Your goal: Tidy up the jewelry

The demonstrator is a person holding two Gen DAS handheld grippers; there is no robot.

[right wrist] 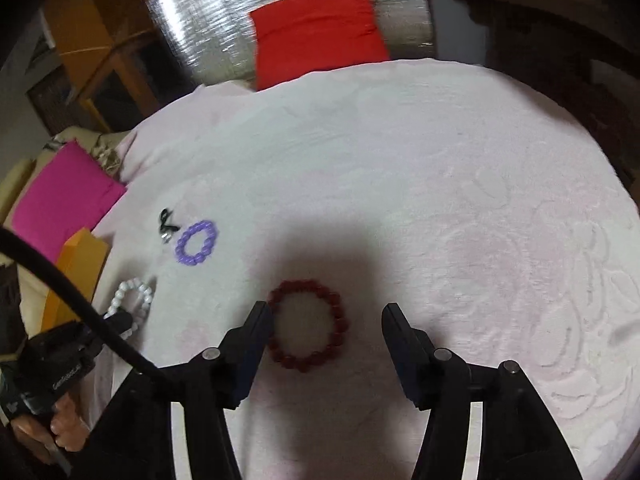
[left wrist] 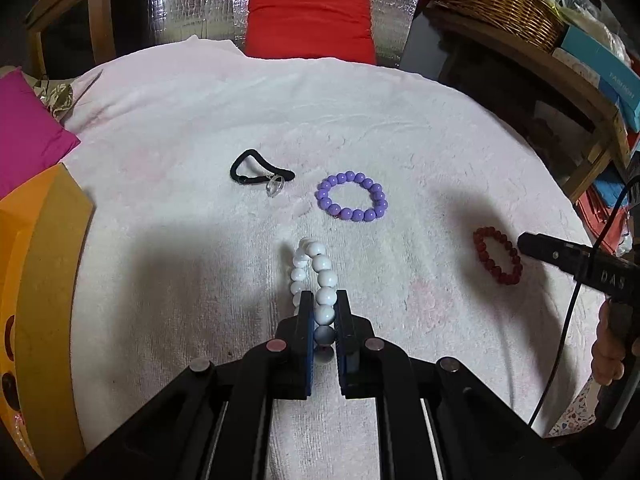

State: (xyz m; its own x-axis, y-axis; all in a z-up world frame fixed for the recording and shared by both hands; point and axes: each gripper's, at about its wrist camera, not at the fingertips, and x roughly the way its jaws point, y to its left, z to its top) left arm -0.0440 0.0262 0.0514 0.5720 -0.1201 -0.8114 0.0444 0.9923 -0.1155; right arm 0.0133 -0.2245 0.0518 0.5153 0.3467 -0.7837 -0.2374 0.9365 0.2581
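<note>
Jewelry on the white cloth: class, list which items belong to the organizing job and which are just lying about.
Belong to the job:
white bead bracelet, held in the left claw
dark red bracelet
purple bracelet
clear ring

Lying about:
black hair tie
red cushion
pink cushion
wicker basket

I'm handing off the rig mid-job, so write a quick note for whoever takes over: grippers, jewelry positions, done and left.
Left gripper: shut on the white bead bracelet.
Right gripper: open; the dark red bracelet lies flat on the pink towel between its fingers, not gripped.
Purple bracelet and black hair tie with a clear ring lie further out on the towel.
Done: nothing visibly sorted.
Left: place the white bracelet, then deal with the rest.
</note>
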